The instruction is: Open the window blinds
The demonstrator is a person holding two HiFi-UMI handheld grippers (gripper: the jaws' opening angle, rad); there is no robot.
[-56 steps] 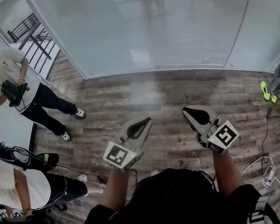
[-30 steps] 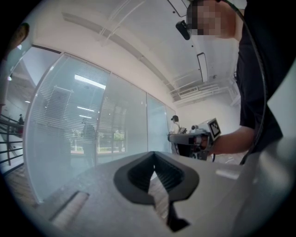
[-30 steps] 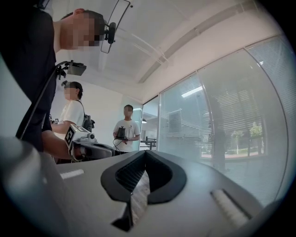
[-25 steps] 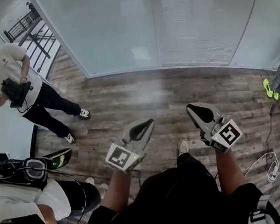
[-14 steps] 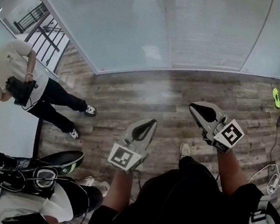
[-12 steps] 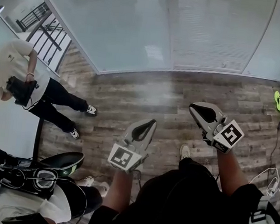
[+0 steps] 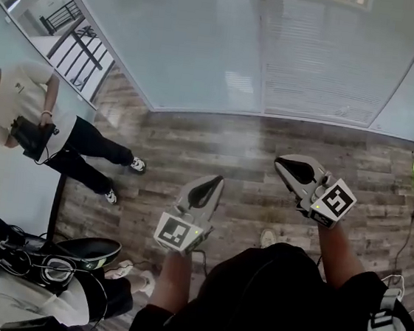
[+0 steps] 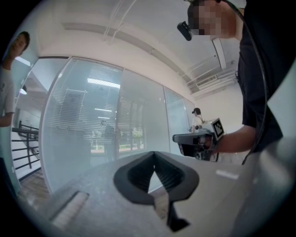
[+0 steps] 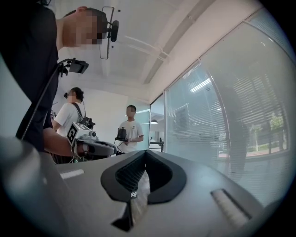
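Overhead, the head view shows both grippers held out level above the wood floor (image 7: 217, 144), well short of the glass wall (image 7: 183, 47). The left gripper (image 7: 214, 180) is clenched with nothing in it, and so is the right gripper (image 7: 281, 164). The blinds (image 7: 314, 69) hang behind the glass with their slats down to the floor line, ahead of both grippers and well apart from them, more toward the right gripper's side.

Next, the left gripper view: its jaw tips (image 8: 154, 153) meet, empty. The blinds (image 8: 74, 120) lie ahead and to the left, beyond the glass. The right gripper (image 8: 176, 138) shows at the right.

Last, the right gripper view: its jaws (image 9: 145, 152) are pressed together on nothing. The blinds (image 9: 249, 106) stand to the right behind the glass, not touched. The left gripper (image 9: 112, 150) shows at the left, and a bystander (image 9: 129, 132) stands beyond it.
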